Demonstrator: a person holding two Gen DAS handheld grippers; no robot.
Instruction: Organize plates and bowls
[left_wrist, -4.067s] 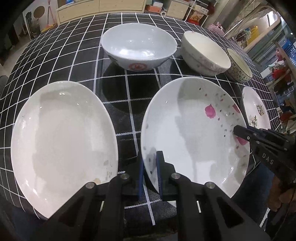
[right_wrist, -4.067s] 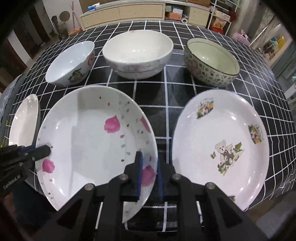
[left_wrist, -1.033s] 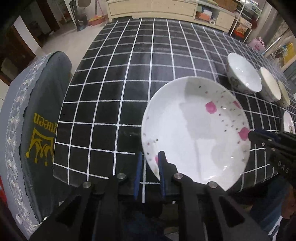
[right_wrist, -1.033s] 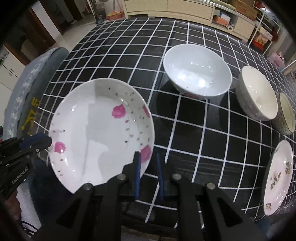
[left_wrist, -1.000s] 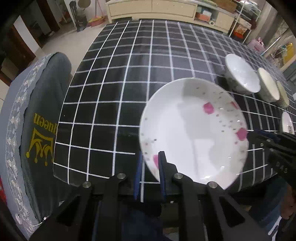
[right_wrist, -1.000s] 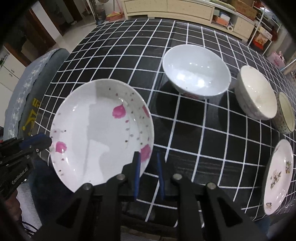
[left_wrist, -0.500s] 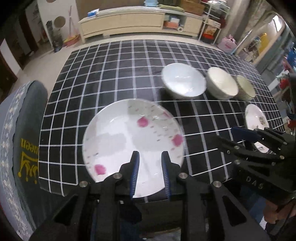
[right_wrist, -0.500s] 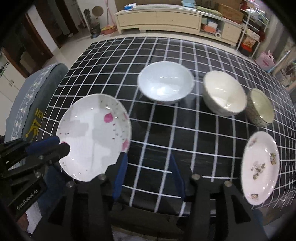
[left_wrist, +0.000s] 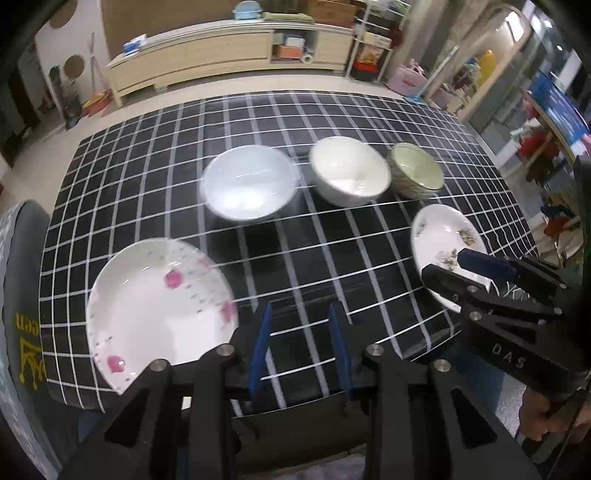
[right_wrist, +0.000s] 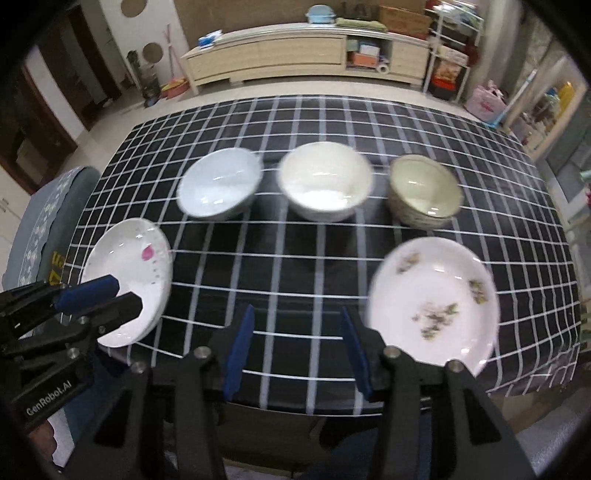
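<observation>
A white plate with pink flowers (left_wrist: 159, 306) lies at the front left of the checked table (left_wrist: 295, 258); it also shows in the right wrist view (right_wrist: 129, 273). A white plate with a small picture pattern (right_wrist: 434, 302) lies at the front right, also in the left wrist view (left_wrist: 443, 240). Three bowls stand in a row behind: a pale blue-white bowl (right_wrist: 218, 188), a cream bowl (right_wrist: 325, 184) and a patterned greenish bowl (right_wrist: 424, 194). My left gripper (left_wrist: 301, 339) is open and empty, above the front edge. My right gripper (right_wrist: 295, 347) is open and empty, left of the patterned plate.
A grey chair back with yellow lettering (left_wrist: 18, 332) stands at the table's left end. A long cream cabinet (right_wrist: 306, 55) runs along the far wall. Shelves and bags (left_wrist: 535, 110) crowd the right side.
Both grippers held the pink-flower plate and carried it left. They have let it go on the front left of the table, opened, and pulled back and up.
</observation>
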